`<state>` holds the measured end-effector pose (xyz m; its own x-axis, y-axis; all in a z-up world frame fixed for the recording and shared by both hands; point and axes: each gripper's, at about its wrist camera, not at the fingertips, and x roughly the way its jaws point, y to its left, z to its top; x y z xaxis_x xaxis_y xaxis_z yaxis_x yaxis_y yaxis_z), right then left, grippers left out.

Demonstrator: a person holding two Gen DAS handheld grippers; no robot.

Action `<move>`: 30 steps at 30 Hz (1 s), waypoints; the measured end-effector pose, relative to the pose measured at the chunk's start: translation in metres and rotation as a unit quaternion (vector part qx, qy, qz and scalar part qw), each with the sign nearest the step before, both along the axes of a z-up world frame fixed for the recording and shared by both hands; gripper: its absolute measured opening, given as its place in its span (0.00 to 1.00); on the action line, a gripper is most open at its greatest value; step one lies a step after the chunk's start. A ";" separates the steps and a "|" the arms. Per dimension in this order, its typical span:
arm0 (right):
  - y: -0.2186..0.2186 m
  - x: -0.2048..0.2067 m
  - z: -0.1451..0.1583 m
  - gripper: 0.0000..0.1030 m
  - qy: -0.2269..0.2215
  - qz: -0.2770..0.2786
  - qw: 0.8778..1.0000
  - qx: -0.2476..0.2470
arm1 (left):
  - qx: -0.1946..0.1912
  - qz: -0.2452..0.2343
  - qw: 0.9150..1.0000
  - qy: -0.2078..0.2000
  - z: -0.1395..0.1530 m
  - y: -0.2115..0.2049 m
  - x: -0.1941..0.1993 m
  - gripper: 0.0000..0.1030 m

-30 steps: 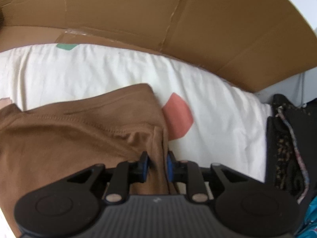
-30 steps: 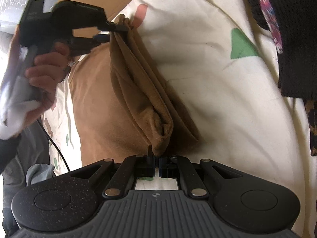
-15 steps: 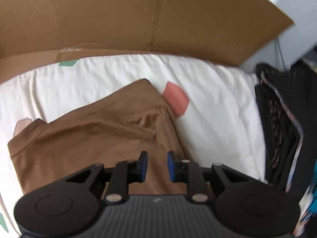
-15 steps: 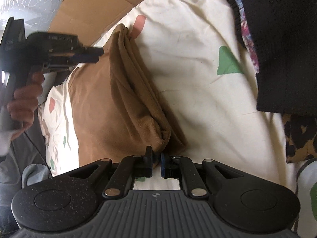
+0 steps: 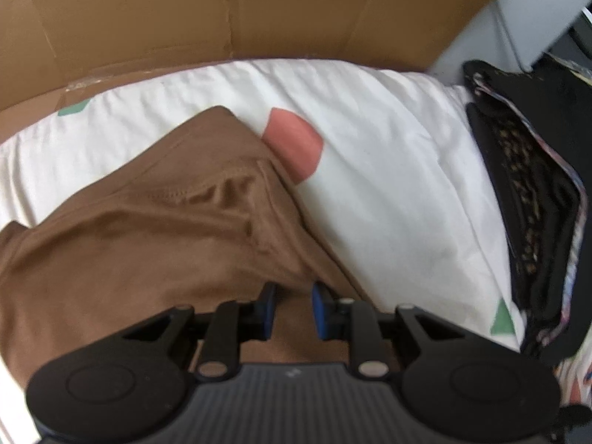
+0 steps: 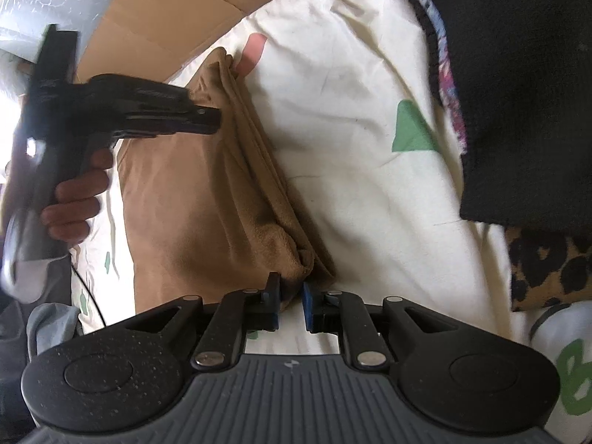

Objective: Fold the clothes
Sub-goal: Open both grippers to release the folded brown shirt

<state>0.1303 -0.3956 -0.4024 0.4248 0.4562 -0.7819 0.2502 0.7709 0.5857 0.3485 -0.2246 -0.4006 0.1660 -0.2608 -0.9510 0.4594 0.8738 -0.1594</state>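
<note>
Brown garment (image 6: 207,199) lies doubled on the sheet (image 6: 351,148), fold w/ edges stacked. Right gripper (image 6: 290,305) jaws opening off its corner to drop it; left gripper (image 5: 292,309) hovers released, nothing pinched.

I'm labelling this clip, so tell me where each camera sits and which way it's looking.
Left wrist: rides on the left claw, looks steeply down at the brown garment on the white sheet, cardboard behind; only its own fingers show, apart and clear of the cloth.
Right wrist: rides on the right claw, looks down along the garment's folded edge; its jaws are opening, with a bit of the cloth's corner between them; the left claw and the hand holding it show.
Shared: garment, sheet, cardboard, dark clothes pile.
</note>
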 end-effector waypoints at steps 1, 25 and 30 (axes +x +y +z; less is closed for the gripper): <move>-0.002 0.000 0.003 0.13 -0.002 -0.001 1.000 -0.003 | -0.002 0.007 1.000 0.001 -0.002 -0.001 0.002 0.21; 0.020 0.047 0.018 0.32 -0.031 0.038 0.995 -0.089 | -0.022 0.070 0.997 -0.009 -0.002 0.005 0.053 0.22; 0.013 0.052 0.008 0.33 -0.012 0.027 0.996 -0.086 | -0.029 0.097 0.995 0.001 -0.002 0.007 0.068 0.23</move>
